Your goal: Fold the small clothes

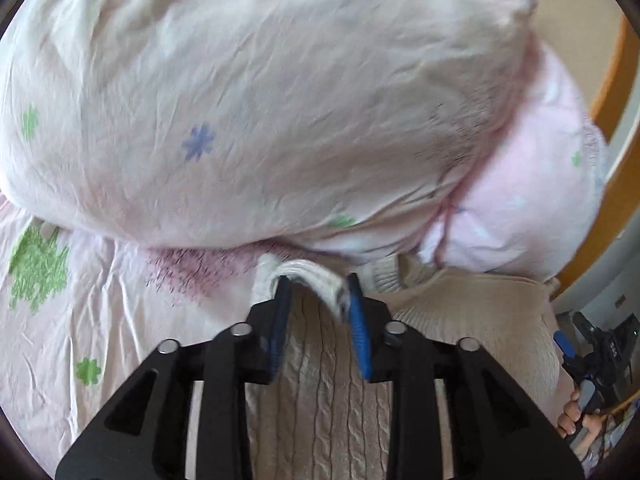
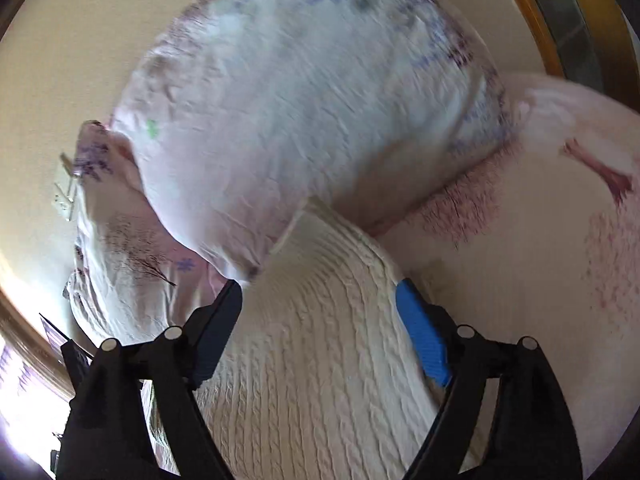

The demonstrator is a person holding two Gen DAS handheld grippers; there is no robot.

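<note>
Pink floral bedsheet (image 1: pixel 60 320) fills lower left of frame, big pillow (image 1: pixel 260 100) above. Cream cable-knit sweater (image 1: pixel 320 400) lies lower centre, against pillow. Left gripper (image 1: pixel 318 284): fingers part-closed, pinching ribbed hem (image 1: pixel 308 274). Right gripper (image 2: pixel 320 288): wide open w/ sweater (image 2: pixel 320 360) between fingers, not clamped.

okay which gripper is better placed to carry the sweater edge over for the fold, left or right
Left, probably. The left gripper already has the cream sweater's ribbed edge between its fingers. The right gripper is open wide, astride the knit, gripping nothing.
</note>
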